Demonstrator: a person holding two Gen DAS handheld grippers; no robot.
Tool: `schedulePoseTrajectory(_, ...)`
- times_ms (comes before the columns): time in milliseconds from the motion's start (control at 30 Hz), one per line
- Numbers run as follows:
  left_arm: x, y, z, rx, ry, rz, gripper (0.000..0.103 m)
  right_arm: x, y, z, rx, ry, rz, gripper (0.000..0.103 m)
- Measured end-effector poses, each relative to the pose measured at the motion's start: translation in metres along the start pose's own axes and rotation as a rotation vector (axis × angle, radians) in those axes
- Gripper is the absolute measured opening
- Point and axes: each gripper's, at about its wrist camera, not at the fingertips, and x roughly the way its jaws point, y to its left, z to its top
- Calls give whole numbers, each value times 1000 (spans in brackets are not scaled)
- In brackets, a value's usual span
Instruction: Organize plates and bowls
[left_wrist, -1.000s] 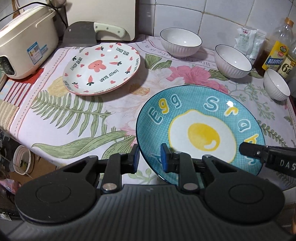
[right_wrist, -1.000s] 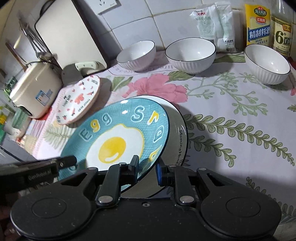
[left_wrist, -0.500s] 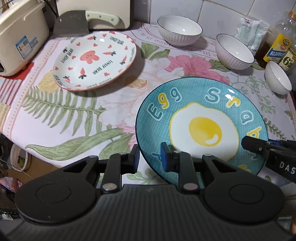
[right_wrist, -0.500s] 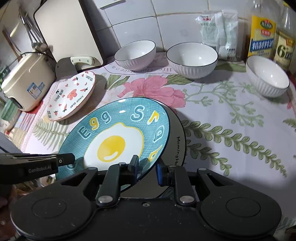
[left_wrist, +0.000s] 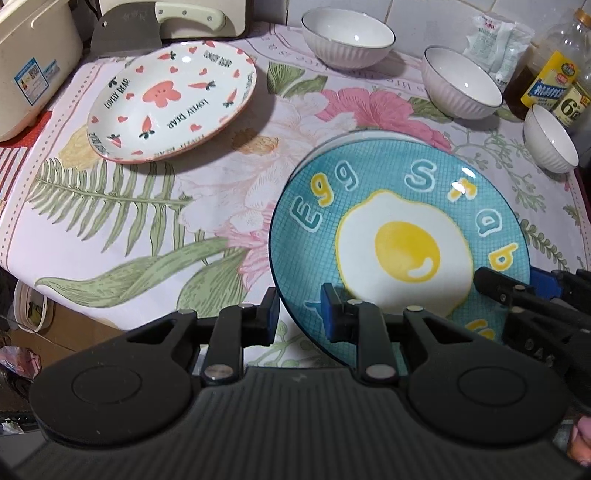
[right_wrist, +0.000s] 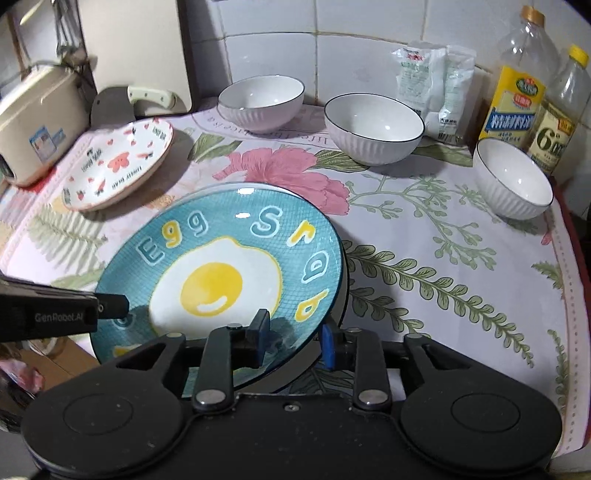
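Egg plate (left_wrist: 399, 236) sits between both grippers over the near part of the desk (left_wrist: 110, 229), tilted: in the right wrist view its far right rim rides higher than its near left rim. It is round, so it has no long axis; the lettering "Egg" and "Srab" arcs along the far side and reads upright from the grippers' side. The plate is teal with a fine grid pattern, a white fried egg with a yellow yolk in the middle, and a dark thin rim.

The left gripper (left_wrist: 300, 314) has its fingers around the plate's near left rim, one under the edge and one on the face, gripping it. The right gripper (right_wrist: 293, 338) holds the near right rim the same way, one finger on top and the other below the edge. Beneath the egg plate a pale second plate (right_wrist: 345, 295) shows at the right edge; whether the two touch I cannot tell.

Farther left on the floral cloth lies the bear plate (left_wrist: 173, 99), white with pink hearts and carrots. Three white ribbed bowls (right_wrist: 373, 127) stand along the back, well apart from the egg plate.
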Motion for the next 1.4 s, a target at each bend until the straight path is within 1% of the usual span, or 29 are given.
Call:
schedulePoseTrajectory(67,3,-1,-1,10,23,3,22,5,7,-2,-45,22,-43,41)
schedulePoseTrajectory(100,3,-2,-2,16,21,3,22,7,9,-3,-53,30,-56,42)
schedulePoseTrajectory(167,3,-3,-2,28,23,4,22,10,8,-4,-38,40,-64,44)
schedulePoseTrajectory(233,3,-3,-1,32,21,0,22,14,9,-5,-49,54,-90,44)
schedulePoseTrajectory(400,2,-5,1,45,29,0,22,21,19,-7,-114,45,-136,48)
schedulePoseTrajectory(467,-1,-4,1,47,33,-7,22,20,20,-6,-113,45,-143,48)
schedulePoseTrajectory(533,-8,-2,2,50,32,-16,22,12,18,-5,-101,25,-132,48)
schedulePoseTrajectory(633,-23,1,4,59,26,-26,24,-11,16,0,-94,-31,-88,48)
schedulePoseTrajectory(767,-49,8,7,67,15,-33,27,-44,10,11,-64,-76,10,49)
schedulePoseTrajectory(833,-63,13,7,63,10,-34,32,-59,7,17,-45,-90,69,50)
schedulePoseTrajectory(867,-69,16,7,61,5,-35,33,-65,5,21,-31,-94,91,55)
schedulePoseTrajectory(900,-76,20,7,61,-1,-32,34,-71,5,24,-18,-97,109,62)
schedulePoseTrajectory(933,-83,23,7,62,-7,-26,35,-76,4,27,-6,-103,124,64)
schedulePoseTrajectory(1000,-94,29,8,62,-18,-18,39,-86,4,32,7,-119,164,64)
schedulePoseTrajectory(1033,-99,32,8,56,-21,-17,41,-89,4,36,10,-120,182,65)
schedulePoseTrajectory(1167,-116,44,14,31,-32,-15,41,-101,10,51,-14,-113,228,68)
schedulePoseTrajectory(1300,-128,55,24,2,-48,-4,51,-108,18,71,-45,-104,297,68)
schedulePoseTrajectory(1400,-134,67,34,-18,-71,3,52,-109,27,88,-77,-110,341,68)
